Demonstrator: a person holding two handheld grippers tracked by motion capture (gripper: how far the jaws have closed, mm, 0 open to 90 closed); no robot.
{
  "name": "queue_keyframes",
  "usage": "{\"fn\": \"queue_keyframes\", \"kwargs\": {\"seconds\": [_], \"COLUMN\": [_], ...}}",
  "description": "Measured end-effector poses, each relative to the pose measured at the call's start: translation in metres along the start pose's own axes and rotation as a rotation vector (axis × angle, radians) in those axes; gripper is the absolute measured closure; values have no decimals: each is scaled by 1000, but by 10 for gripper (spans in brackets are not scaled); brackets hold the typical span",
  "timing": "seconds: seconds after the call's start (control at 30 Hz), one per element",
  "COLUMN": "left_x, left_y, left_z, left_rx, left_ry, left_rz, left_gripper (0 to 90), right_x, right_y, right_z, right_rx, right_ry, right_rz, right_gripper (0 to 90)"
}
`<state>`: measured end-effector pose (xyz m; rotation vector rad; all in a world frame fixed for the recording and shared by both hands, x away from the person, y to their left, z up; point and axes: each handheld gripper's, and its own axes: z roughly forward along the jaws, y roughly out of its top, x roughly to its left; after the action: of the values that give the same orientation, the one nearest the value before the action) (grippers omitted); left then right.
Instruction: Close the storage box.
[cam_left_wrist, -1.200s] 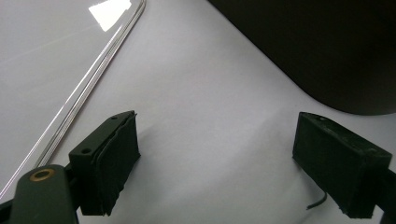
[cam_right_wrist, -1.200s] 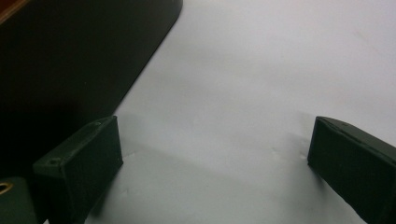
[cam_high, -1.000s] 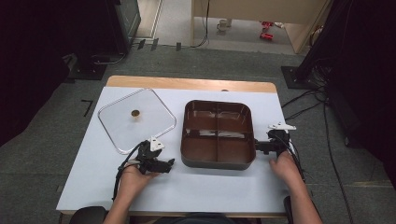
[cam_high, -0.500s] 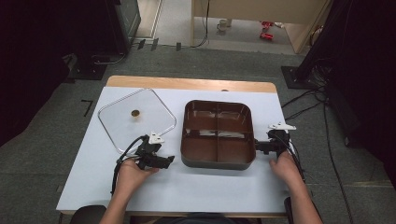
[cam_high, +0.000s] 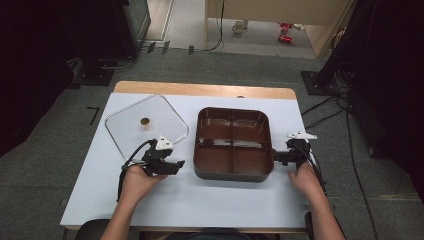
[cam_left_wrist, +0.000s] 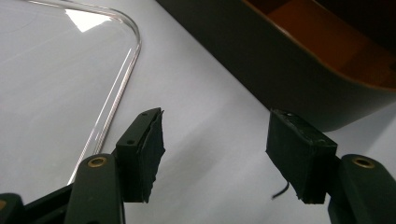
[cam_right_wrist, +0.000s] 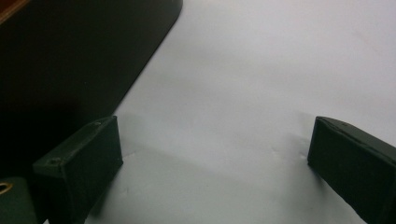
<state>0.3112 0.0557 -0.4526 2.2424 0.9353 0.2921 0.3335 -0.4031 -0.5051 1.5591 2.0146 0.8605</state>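
Note:
A dark brown tray (cam_high: 233, 175) with four compartments sits mid-table. A clear square lid (cam_high: 160, 116) with a small round knob (cam_high: 145, 121) lies flat to its left. My left gripper (cam_high: 176, 164) rests on the table between lid and tray, jaws open and pointing at the tray's near left corner. In the left gripper view the left gripper (cam_left_wrist: 215, 154) holds nothing, with the lid's edge (cam_left_wrist: 116, 88) to its left and the tray wall (cam_left_wrist: 280, 70) ahead. My right gripper (cam_high: 278, 158) stands open by the tray's right side. The right gripper (cam_right_wrist: 215, 158) is empty, with the tray wall (cam_right_wrist: 70, 56) at upper left.
The white table top (cam_high: 200, 205) has a wooden strip (cam_high: 200, 90) along its far edge. Cables (cam_high: 325, 115) run over the grey floor to the right. Dark stands flank the table on both sides.
The left hand and its gripper have crept a little farther from the person, along the tray's left side. The right gripper has stayed in place.

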Motion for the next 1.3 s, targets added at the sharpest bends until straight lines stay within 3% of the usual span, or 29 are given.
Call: {"fn": "queue_keyframes", "kwargs": {"seconds": [0.47,0.83,1.3], "left_x": [15,30,63], "left_y": [14,23,33], "left_z": [-2,-2,-3], "left_rx": [5,0,-23], "left_ry": [-67,-46,-4], "left_rz": [3,-11,-41], "left_gripper": [374,374,391], "right_x": [0,0,0], "right_y": [0,0,0], "right_z": [0,0,0], "right_rx": [0,0,1], "right_ry": [0,0,0], "right_rz": [-1,-1,-1], "right_gripper": [22,22,22]}}
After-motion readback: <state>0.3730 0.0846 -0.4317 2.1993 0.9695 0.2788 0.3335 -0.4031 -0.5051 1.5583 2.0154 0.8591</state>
